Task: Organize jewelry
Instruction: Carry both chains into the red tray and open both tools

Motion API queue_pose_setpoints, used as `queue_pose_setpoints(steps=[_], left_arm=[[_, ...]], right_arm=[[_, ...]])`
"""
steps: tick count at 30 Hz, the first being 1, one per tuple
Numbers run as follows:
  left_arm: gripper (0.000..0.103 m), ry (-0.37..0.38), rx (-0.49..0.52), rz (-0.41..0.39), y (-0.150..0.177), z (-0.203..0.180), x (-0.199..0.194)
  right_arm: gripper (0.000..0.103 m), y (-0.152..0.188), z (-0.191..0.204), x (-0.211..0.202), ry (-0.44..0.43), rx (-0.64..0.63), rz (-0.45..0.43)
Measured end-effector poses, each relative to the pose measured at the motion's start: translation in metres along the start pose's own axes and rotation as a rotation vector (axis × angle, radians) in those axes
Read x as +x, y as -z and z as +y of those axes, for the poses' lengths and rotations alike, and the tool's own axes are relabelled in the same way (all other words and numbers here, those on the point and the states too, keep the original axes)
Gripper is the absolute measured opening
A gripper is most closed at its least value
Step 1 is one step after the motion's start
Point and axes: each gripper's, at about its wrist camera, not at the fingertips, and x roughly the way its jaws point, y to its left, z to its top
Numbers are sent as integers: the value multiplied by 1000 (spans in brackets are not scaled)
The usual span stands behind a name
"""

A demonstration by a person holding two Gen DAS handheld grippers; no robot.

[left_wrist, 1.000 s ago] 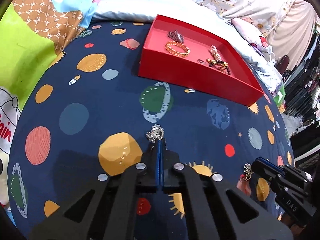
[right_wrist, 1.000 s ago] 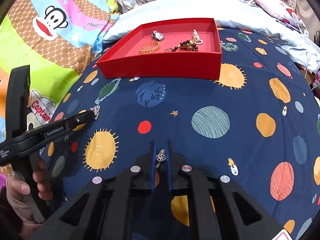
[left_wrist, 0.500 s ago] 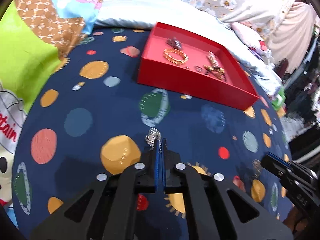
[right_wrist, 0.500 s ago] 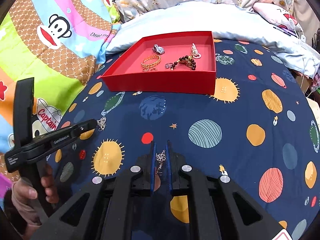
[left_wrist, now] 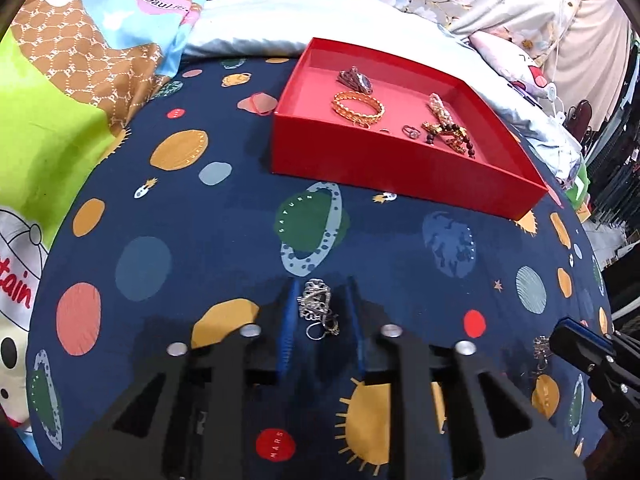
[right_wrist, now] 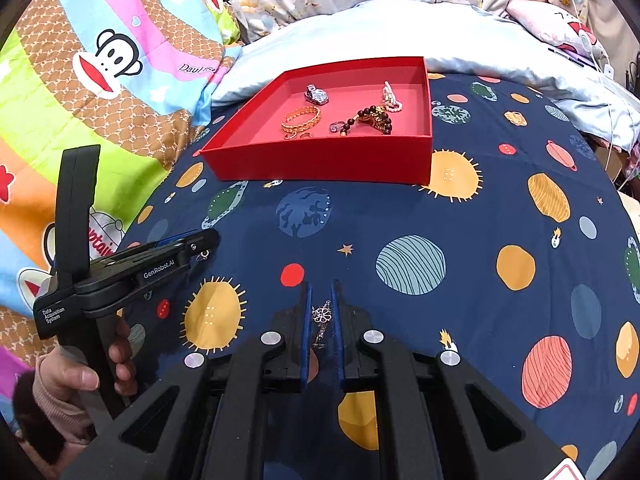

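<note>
Short of the red tray's near wall — left gripper opening around a silver earring, right gripper pinching another.

Bedroom: planet-print bedsheet, pillow, cartoon blanket

silver earring on blanket

"GenRobot.AI" on left tongs; "SATURN", "MARS" on bedsheet.
</note>
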Motion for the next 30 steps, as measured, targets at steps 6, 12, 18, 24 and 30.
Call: queue_pose_setpoints(steps=[6,12,18,24,30], left_arm=[[6,24,-2,5,1,-2,-4],[4,67,0,-6,-1,-7,-20],[4,126,30,-67,-24,-18,-52],[4,144,84,-164,-76,-35,-67],[4,144,106,-223,-132,-49,-47]], right_arm=[[9,-2,1,1,-4,-5,-5],[9,-10,3,-8,-23,-10,-26],[9,-41,3,-19,-54,-29,-78],[9,-99,-2,-21,-57,-58,-166],[9,-166,-17,11,-88,-20,-176]])
